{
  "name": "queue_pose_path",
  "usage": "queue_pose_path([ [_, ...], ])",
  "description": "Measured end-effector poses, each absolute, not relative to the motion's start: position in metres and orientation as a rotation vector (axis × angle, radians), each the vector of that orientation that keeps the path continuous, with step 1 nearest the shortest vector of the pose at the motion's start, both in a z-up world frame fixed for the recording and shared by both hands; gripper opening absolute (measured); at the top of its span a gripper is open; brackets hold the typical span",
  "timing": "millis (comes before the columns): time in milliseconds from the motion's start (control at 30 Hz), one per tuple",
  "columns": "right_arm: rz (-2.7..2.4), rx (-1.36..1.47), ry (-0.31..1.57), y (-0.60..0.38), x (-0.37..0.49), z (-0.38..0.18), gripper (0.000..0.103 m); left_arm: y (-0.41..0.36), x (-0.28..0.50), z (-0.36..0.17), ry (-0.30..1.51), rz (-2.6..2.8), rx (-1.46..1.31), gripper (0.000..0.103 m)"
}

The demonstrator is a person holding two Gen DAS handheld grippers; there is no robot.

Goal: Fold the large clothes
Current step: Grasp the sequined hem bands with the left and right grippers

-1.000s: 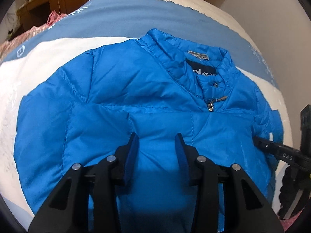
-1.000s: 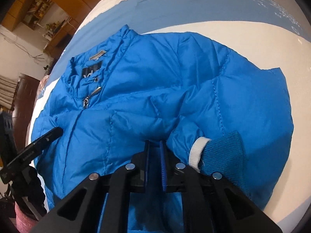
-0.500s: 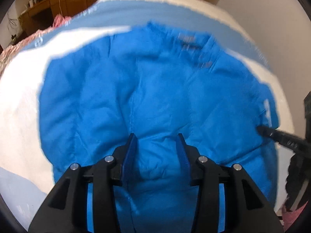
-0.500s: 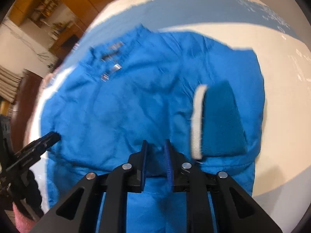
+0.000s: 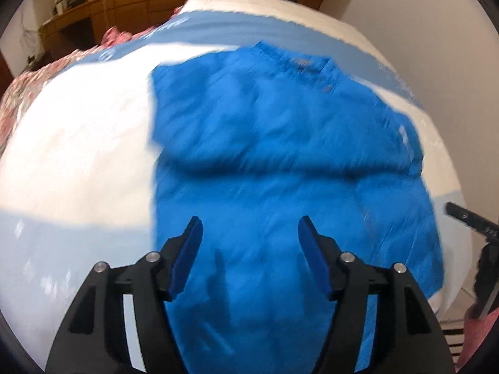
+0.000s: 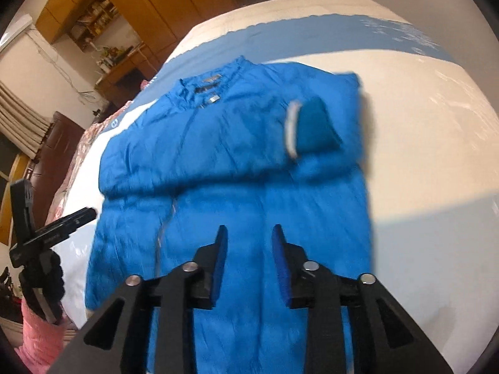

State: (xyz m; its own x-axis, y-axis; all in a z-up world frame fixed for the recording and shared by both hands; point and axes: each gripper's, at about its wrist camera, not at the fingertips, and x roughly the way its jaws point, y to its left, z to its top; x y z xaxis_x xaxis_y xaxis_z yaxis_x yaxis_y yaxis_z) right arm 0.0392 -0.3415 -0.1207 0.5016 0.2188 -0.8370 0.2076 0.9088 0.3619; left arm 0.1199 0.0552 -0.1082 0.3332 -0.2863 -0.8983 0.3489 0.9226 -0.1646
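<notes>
Fingers [image 5: 191,243] just opened — nothing held — above blue jacket [image 6: 237,162].

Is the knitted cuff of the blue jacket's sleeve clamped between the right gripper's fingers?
No. The knitted cuff lies on the blue jacket, well beyond the open right gripper.

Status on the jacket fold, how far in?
Done: both sleeves lie across the chest of the blue jacket, one cuff on top. In hand: nothing; the left tongs and right tongs have just been opening, both empty. Left: folding the lower half, flat on the bed.
</notes>
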Motion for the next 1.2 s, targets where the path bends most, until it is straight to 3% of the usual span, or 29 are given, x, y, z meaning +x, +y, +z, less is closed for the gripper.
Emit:
queue_pose_path([
  [200, -0.045, 0.508, 1.062, -0.350, -0.040, -0.131, 0.043, 0.126, 0.060, -0.130, 1.261, -0.312, 0.000, 0.065],
  [333, -0.047, 0.521, 1.118, -0.355, -0.078, -0.147, 0.057, 0.158, 0.026, -0.136, 1.294, -0.281, -0.094, 0.070],
  [733, 0.107, 0.729, 1.182, -0.376, -0.112, -0.206, 0.064, 0.144, -0.021, -0.174, 1.354, -0.284, -0.238, 0.072],
  [800, 0.139, 0.735, 1.164, -0.376, -0.109, -0.207, 0.064, 0.137, -0.020, -0.173, 1.347, -0.267, -0.213, 0.066],
  [933, 0.205, 0.704, 1.161, -0.369, -0.101, -0.209, 0.043, 0.125, -0.021, -0.172, 1.349, -0.280, -0.230, 0.043],
  [1000, 0.233, 0.682, 1.159, -0.366, -0.099, -0.209, 0.031, 0.126, -0.022, -0.172, 1.338, -0.278, -0.244, 0.026],
  [1067, 0.270, 0.703, 1.147, -0.369, -0.100, -0.207, 0.018, 0.127, -0.023, -0.171, 1.328, -0.283, -0.275, 0.017],
  [1200, 0.303, 0.684, 1.123, -0.371, -0.107, -0.194, 0.012, 0.136, -0.031, -0.162, 1.292, -0.283, -0.300, 0.012],
])
